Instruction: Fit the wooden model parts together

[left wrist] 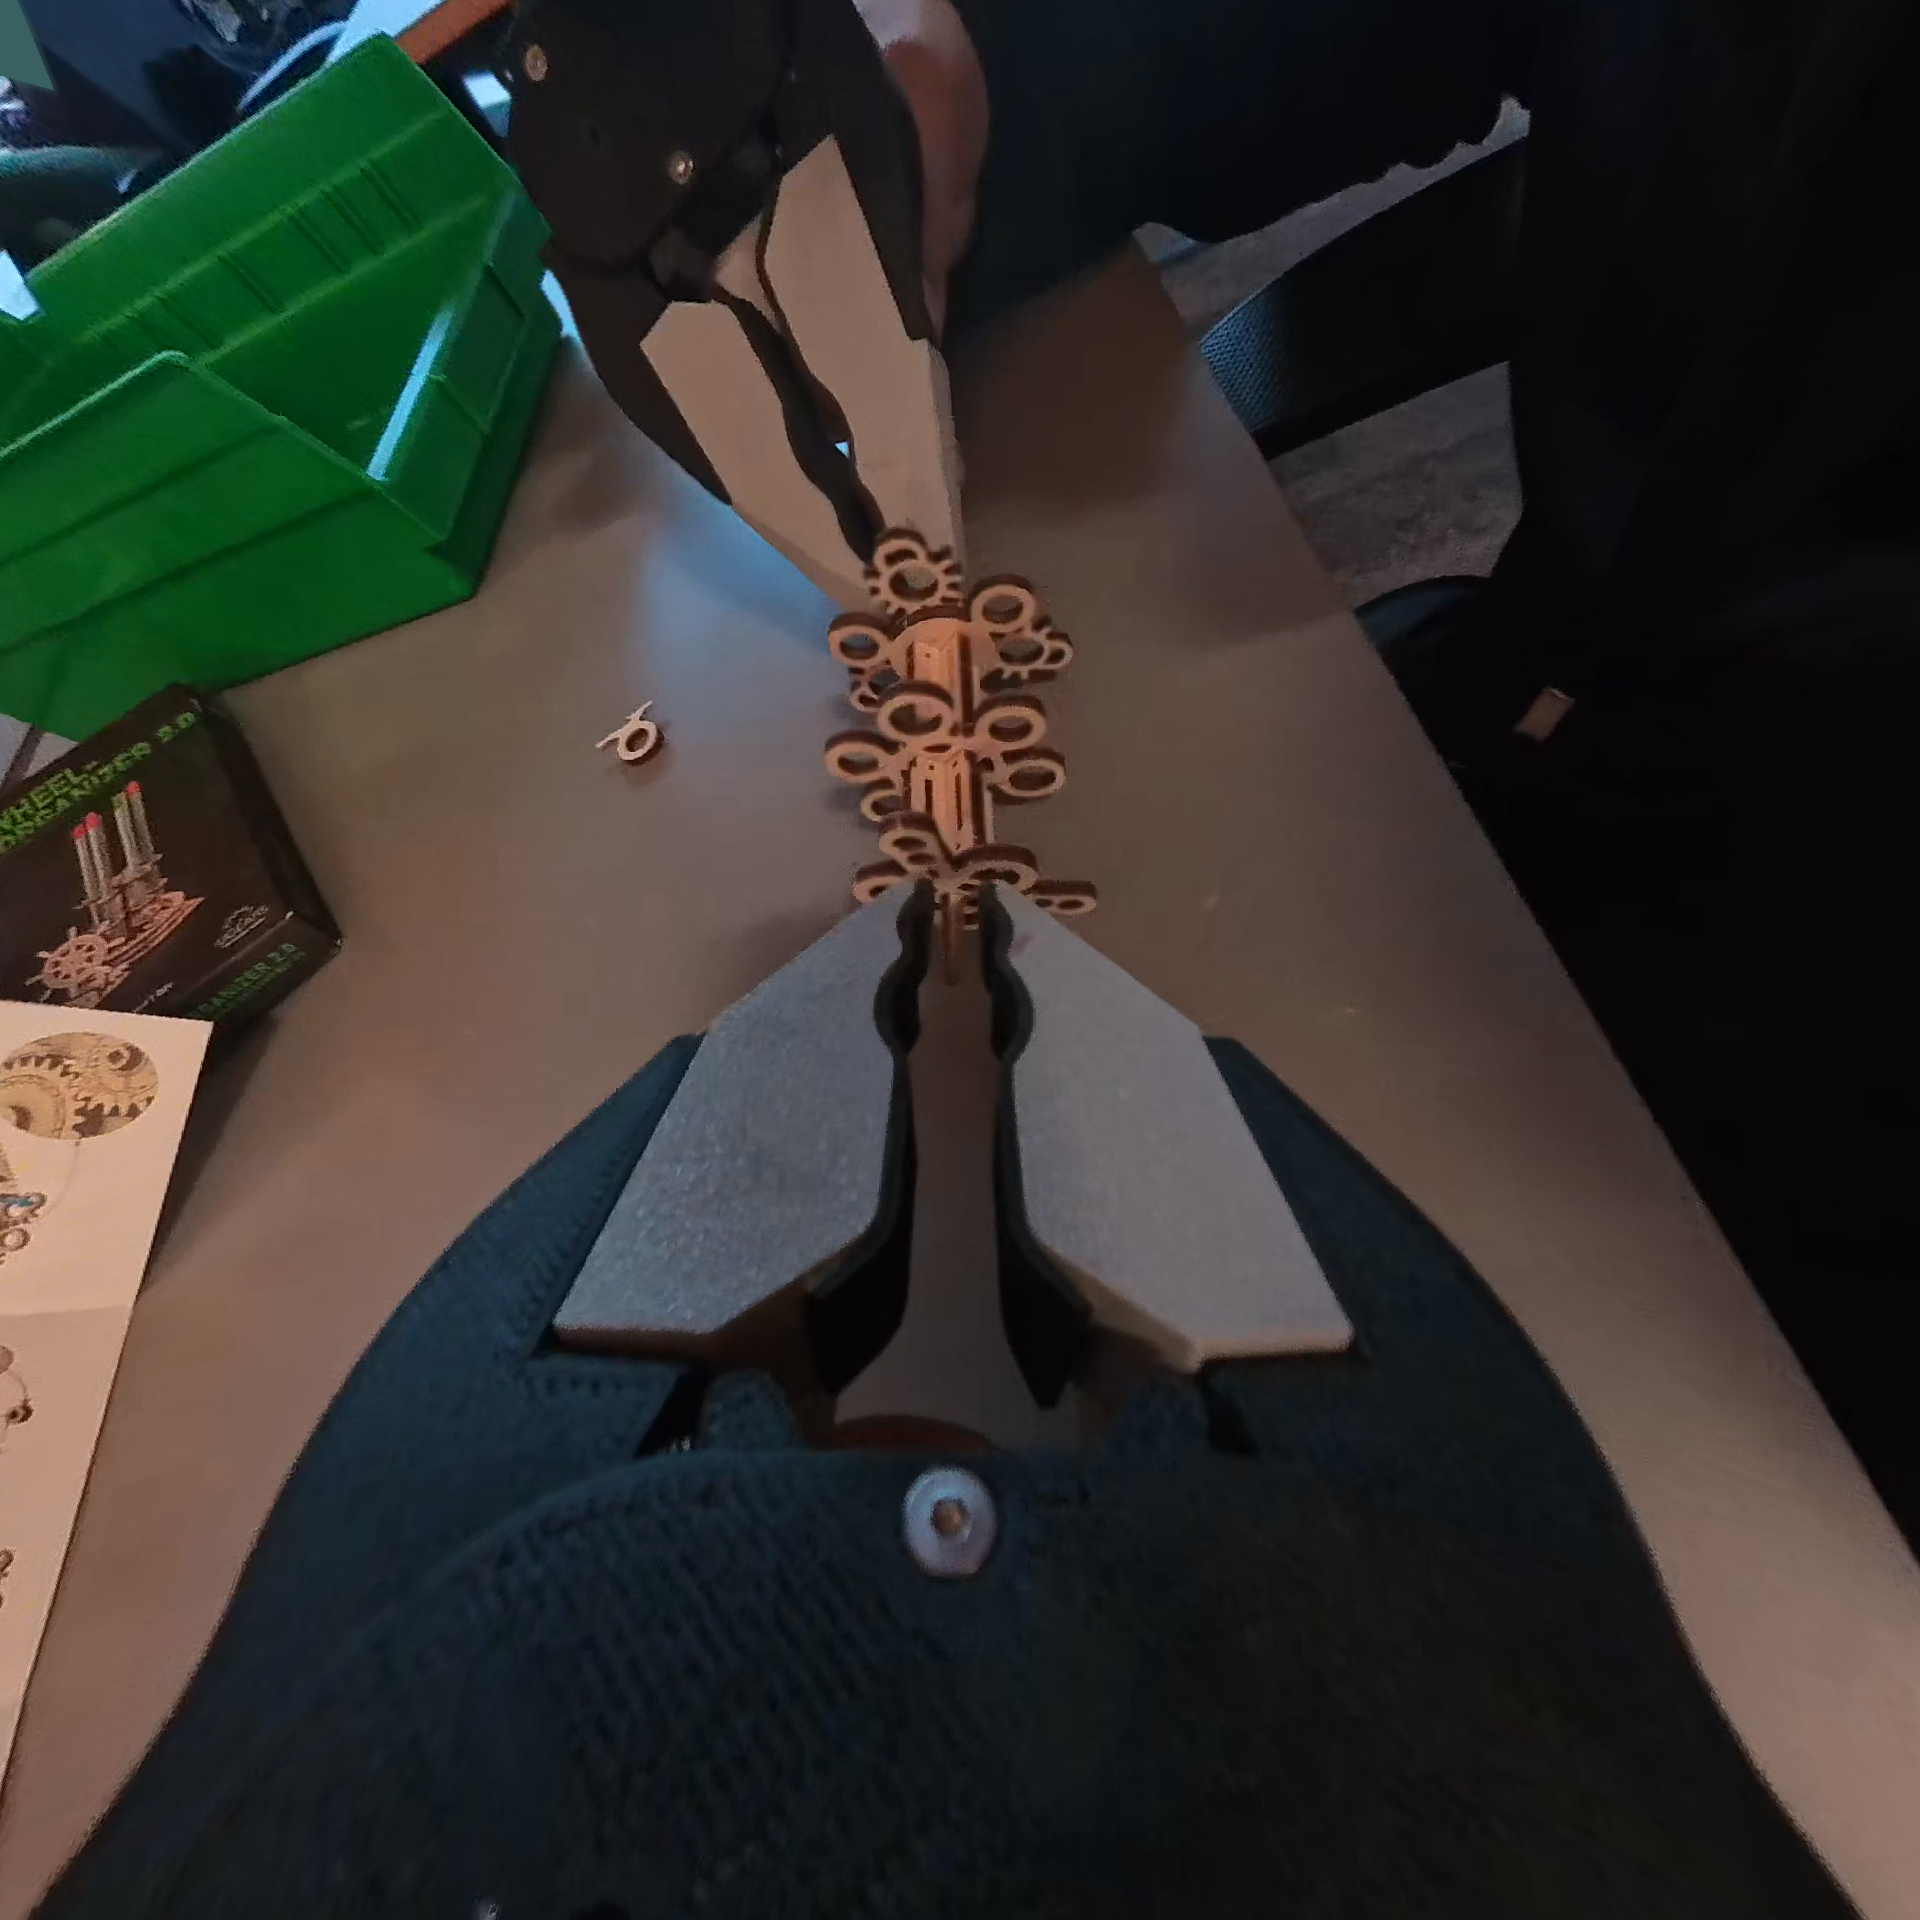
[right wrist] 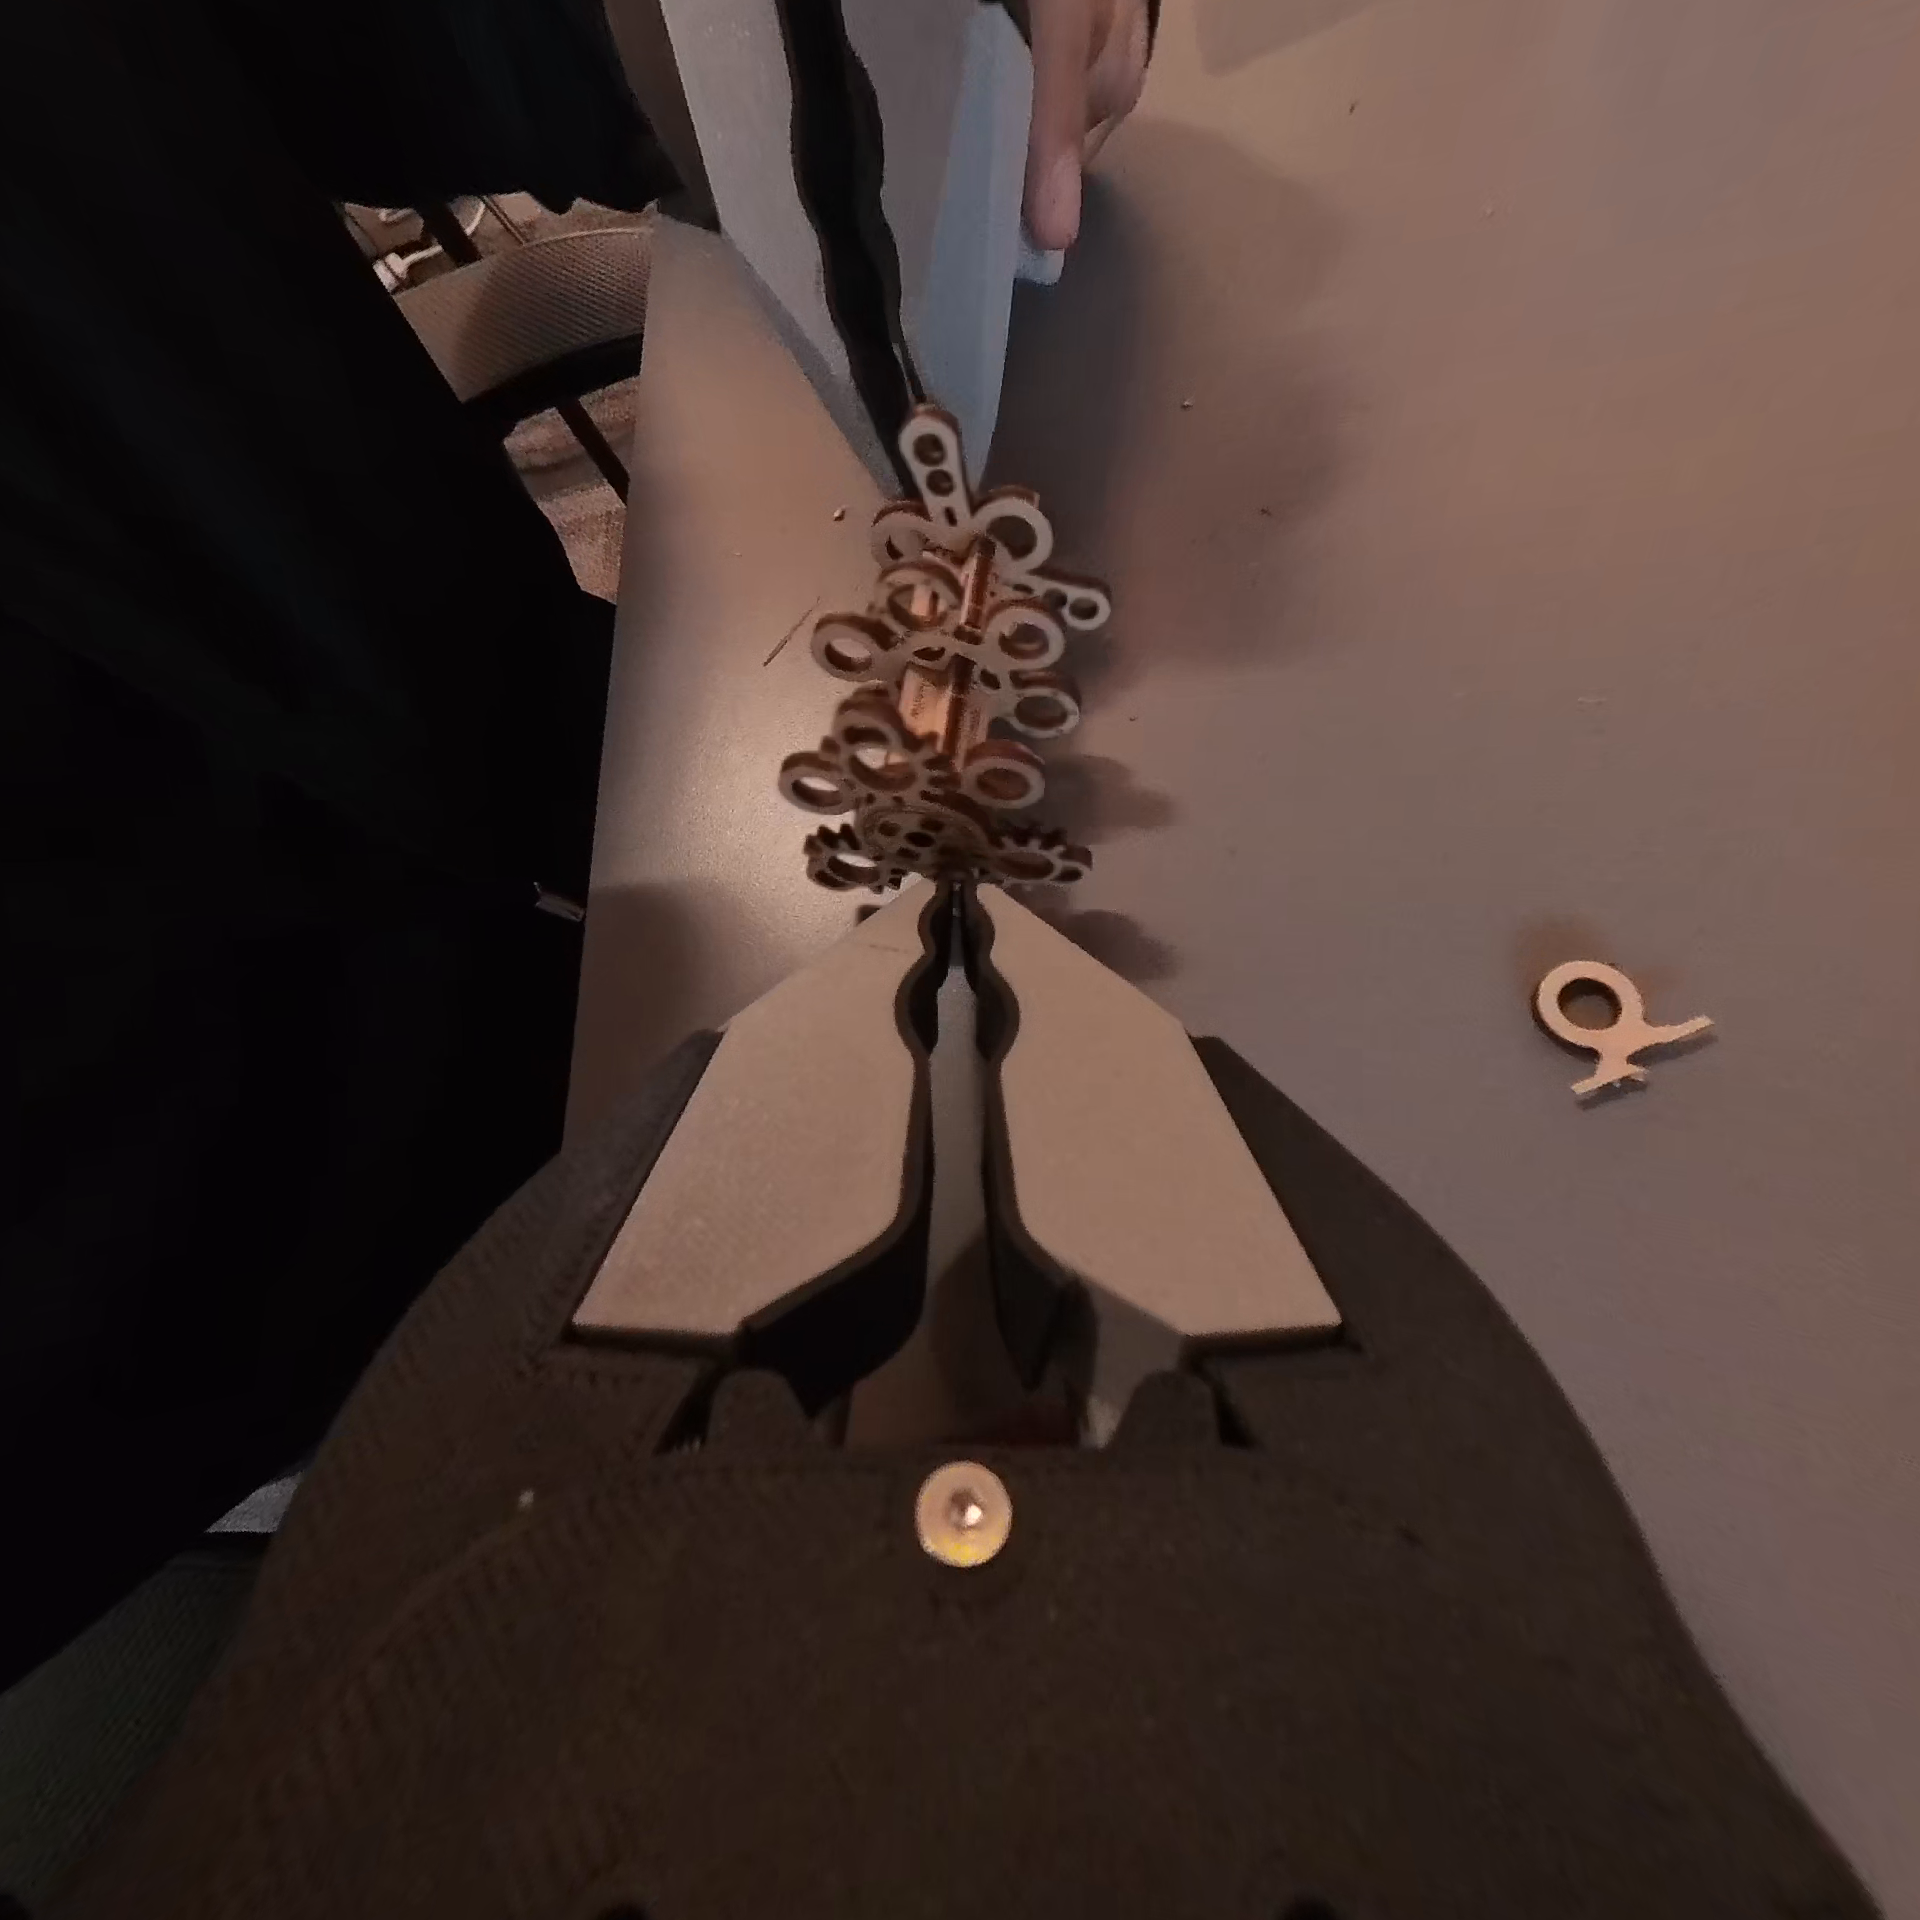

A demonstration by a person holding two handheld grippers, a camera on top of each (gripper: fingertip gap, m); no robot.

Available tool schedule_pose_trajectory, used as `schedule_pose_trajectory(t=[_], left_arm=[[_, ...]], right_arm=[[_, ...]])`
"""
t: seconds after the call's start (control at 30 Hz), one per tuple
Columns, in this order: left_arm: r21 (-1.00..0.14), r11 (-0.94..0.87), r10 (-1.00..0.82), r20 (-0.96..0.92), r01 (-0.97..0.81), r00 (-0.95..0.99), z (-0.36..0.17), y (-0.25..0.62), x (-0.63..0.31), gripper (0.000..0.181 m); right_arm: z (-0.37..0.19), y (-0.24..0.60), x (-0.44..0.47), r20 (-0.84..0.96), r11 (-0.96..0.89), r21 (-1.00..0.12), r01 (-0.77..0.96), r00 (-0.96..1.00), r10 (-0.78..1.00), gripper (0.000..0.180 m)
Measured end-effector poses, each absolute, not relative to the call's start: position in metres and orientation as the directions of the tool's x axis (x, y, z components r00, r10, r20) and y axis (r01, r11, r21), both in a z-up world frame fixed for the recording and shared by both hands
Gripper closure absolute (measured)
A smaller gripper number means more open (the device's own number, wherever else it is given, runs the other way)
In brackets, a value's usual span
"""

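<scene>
A wooden model [left wrist: 948, 727], a short shaft carrying several flat ringed discs, hangs above the grey table [left wrist: 499, 935] between my two grippers. My left gripper [left wrist: 948, 920] is shut on the thin tab at its near end. My right gripper [left wrist: 885, 545] comes in from the far side and is shut on the opposite end. In the right wrist view the right gripper [right wrist: 954, 906] pinches the model [right wrist: 935, 707] at its gear-like end disc, and the left gripper [right wrist: 923, 410] holds the far end. A loose ring-shaped wooden piece [left wrist: 629, 738] lies on the table to the left, also seen in the right wrist view [right wrist: 1610, 1023].
Green plastic bins [left wrist: 239, 395] stand at the far left. A black kit box [left wrist: 135, 862] and a printed instruction sheet [left wrist: 62, 1247] lie at the left edge. A person's hand [right wrist: 1060, 135] holds the far gripper. The table edge [right wrist: 623, 623] and a chair lie left. My hands' fingertips stand some 8 centimetres from each other.
</scene>
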State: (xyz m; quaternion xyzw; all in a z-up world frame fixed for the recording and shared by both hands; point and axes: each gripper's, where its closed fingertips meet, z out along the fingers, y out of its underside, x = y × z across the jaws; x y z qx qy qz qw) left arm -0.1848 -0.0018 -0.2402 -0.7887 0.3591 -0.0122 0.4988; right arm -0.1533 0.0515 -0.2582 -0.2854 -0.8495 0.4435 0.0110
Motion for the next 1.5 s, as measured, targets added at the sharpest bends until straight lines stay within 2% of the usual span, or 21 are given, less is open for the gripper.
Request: schedule_pose_trajectory(t=[0.83,1.2,1.5], left_arm=[[-0.822,-0.249,-0.637,-0.259,-0.512,0.726,-0.239,0.008,-0.191,0.172],[-0.799,-0.272,-0.644,-0.262,-0.536,0.718,-0.244,0.008,-0.193,0.172],[-0.811,-0.258,-0.655,-0.253,-0.525,0.712,-0.242,0.008,-0.191,0.181]], right_arm=[[-0.263,0.051,-0.152,-0.233,0.469,-0.74,0.481,-0.838,0.493,0.18],[-0.262,0.051,-0.153,-0.243,0.459,-0.743,0.487,-0.835,0.494,0.18],[-0.264,0.05,-0.152,-0.229,0.483,-0.734,0.477,-0.844,0.485,0.18]])
